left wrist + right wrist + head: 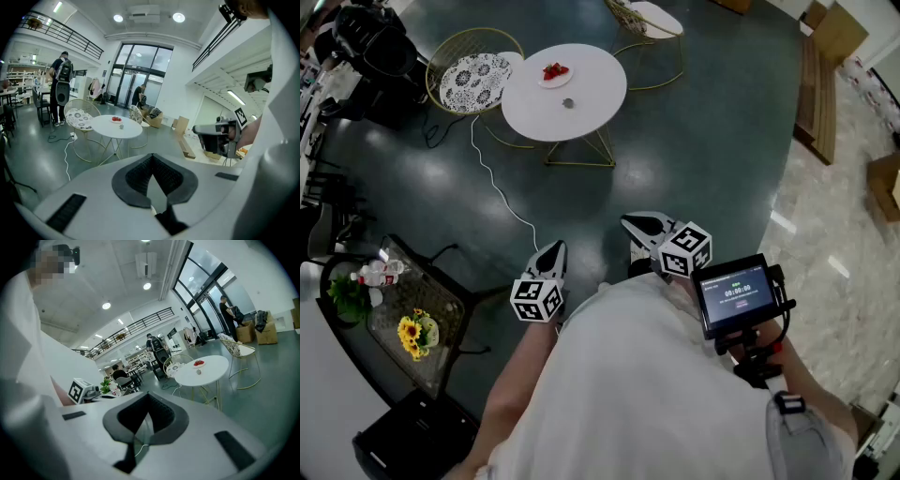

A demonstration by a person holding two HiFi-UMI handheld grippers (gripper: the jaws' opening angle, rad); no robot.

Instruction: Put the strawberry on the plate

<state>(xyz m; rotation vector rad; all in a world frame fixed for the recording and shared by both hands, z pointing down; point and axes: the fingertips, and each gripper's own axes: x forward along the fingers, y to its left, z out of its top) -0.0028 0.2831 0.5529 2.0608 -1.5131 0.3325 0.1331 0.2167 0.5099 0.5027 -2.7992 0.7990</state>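
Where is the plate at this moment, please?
In the head view the plate, with red fruit on it, sits on the round white table at top centre, right of the patterned chair, a small grey object just nearer.

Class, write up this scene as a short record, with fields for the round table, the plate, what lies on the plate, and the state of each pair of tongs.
table: round white table, across the floor from the person
plate: small plate on the table
on plate: red strawberries
beside plate: small grey object, too small to identify
left tongs: shut, nothing between them, held near the body
right tongs: shut, nothing between them, held near the body
position: both tongs well short of the table
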